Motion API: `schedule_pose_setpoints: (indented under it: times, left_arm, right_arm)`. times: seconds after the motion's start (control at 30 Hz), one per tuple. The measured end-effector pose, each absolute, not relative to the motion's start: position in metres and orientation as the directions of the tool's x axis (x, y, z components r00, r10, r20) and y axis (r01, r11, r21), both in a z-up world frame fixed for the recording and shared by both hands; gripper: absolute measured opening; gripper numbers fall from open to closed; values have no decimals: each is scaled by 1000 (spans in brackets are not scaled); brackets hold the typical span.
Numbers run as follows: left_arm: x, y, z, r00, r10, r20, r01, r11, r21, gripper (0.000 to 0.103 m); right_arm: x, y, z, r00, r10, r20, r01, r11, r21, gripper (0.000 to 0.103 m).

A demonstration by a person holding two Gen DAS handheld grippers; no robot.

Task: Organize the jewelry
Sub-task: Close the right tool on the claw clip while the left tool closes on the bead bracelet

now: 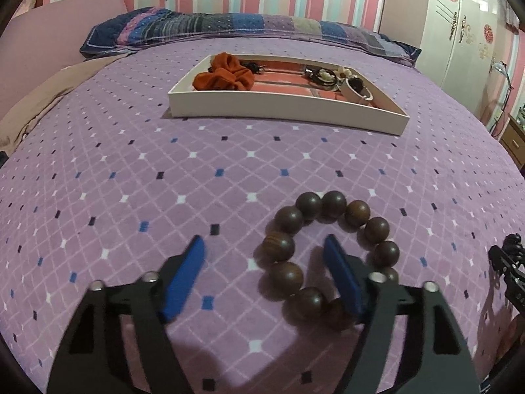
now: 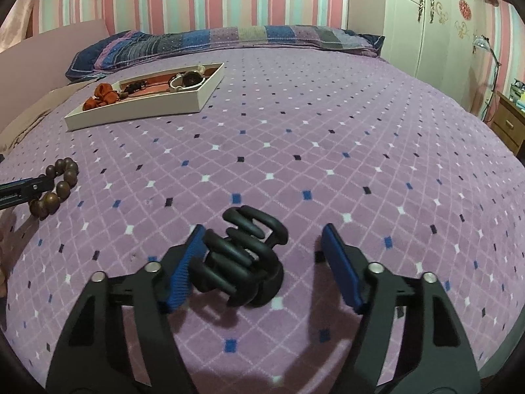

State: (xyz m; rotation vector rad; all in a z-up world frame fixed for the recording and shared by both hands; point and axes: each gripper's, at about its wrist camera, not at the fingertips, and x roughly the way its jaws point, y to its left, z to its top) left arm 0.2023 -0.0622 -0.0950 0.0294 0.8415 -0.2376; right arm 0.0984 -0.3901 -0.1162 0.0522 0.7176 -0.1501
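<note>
The left gripper hung low over the purple bedspread with its jaws apart. Its right blue pad sat inside the ring of the bead bracelet, the left pad outside it on bare cloth, so the near-left run of beads lay between the pads; neither pad visibly pressed on a bead. The bracelet lay flat on the bed, near its front edge.

The right gripper also stood with jaws apart, over the black hair claw. The claw lay on the bedspread between the pads, its teeth right at the left pad, possibly touching, and a clear gap to the right pad. In the right wrist view the bracelet lay toward the bed's left edge, well apart from the claw.

The white tray sat farther back on the bed, near the patchwork pillow. Inside it lay an orange scrunchie at the left end and dark and pale jewelry at the right end, too small to tell apart.
</note>
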Motion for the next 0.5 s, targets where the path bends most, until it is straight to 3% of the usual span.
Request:
schedule_pose_setpoints:
  times: [0.13,0.3,0.5]
  left_arm:
    - [204,-67,-94,636,-214,-742,241,968,-72,41]
    - [204,-74,-93,633,-217,-743,276,960,-46,23]
    - [204,-70,-87,621,-263,-739,291,952,-94,20]
  right_arm:
    - [99,-392,-116,744,-62,-665,128,990,51,42]
    - [102,-390,-112,740,-45,-671,127,989,73,41]
    - [112,-385,-98,752,-37,-658,113,991,73,39]
